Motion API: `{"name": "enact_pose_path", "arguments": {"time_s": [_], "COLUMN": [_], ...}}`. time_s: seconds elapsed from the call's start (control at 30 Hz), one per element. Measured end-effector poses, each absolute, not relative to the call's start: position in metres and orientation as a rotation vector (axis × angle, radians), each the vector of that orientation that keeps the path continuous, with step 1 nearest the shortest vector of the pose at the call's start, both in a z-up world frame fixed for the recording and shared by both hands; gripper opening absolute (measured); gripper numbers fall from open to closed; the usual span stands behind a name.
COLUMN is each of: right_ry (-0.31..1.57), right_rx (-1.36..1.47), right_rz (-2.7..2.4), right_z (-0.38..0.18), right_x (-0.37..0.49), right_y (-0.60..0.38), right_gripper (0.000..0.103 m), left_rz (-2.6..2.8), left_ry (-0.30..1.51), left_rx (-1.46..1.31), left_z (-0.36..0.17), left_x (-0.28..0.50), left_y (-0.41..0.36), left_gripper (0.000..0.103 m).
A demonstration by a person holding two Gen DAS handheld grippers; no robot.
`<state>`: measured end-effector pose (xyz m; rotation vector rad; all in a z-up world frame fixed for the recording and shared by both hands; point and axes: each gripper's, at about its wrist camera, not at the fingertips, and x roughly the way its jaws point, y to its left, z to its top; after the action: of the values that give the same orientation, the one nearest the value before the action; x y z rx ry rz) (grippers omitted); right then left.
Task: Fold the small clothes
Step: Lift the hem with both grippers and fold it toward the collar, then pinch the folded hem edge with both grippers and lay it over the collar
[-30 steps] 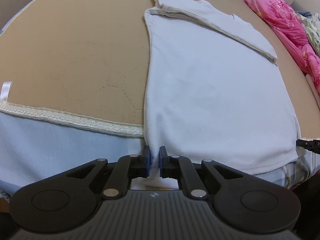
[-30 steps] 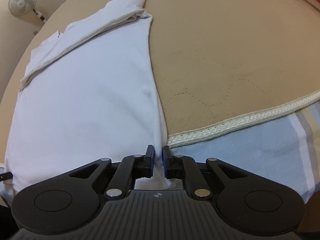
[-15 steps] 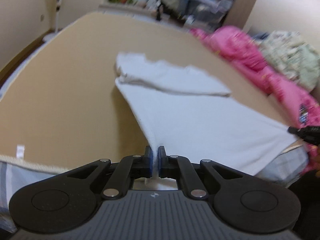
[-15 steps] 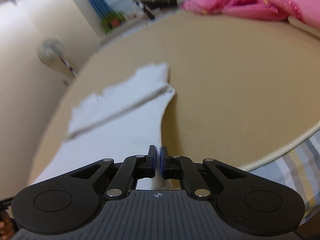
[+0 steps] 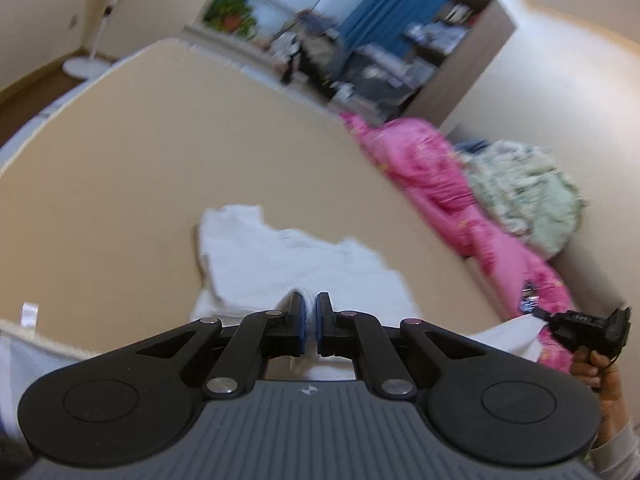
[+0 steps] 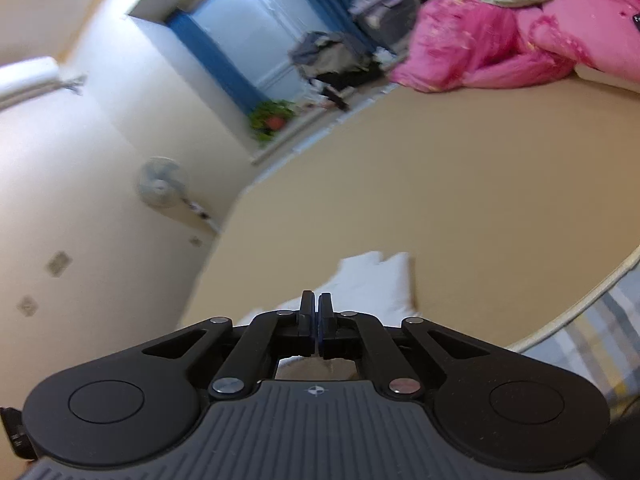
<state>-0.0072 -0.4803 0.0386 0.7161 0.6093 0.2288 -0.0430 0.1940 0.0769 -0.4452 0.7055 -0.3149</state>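
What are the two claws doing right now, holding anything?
Left gripper: shut on the white shirt.
Right gripper: shut on the same shirt's other corner.

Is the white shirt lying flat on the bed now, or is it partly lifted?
Partly lifted. The left gripper and right gripper each pinch a near corner of the white shirt; its far end lies on the bed.

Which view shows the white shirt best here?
The left wrist view: the white shirt spreads across the tan bed cover, one corner stretched toward the right claw. The right wrist view shows only a folded patch.
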Motion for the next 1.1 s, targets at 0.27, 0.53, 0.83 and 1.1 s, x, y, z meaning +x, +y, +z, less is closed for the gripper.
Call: {"name": "enact_pose_path", "arguments": {"time_s": [0.27, 0.53, 0.83, 1.1], "right_ry": [0.882, 0.912, 0.900, 0.958], "right_rx": [0.542, 0.504, 0.511, 0.140], "right_rz": [0.148, 0.086, 0.121, 0.350], "right_z": [-0.063, -0.092, -0.099, -0.105], "right_x": [0.143, 0.156, 0.135, 0.135], "right_y": [-0.442, -0.445, -0.482, -0.408], "right_gripper": [0.000, 0.004, 0.005, 0.018], "left_rz": [-0.227, -0.174, -0.115, -0.247], "left_ry": [0.952, 0.911, 0.967, 1.005], "left_rx": [-0.288, -0.334, -0.282, -0.084], "left_z": [-0.012, -0.030, -0.031, -0.042], "left_x": [0.108, 0.119, 0.089, 0.096], "left_y": [0.202, 0.226, 0.263, 0.209], "left_gripper": [0.006, 0.019, 0.042, 0.043]}}
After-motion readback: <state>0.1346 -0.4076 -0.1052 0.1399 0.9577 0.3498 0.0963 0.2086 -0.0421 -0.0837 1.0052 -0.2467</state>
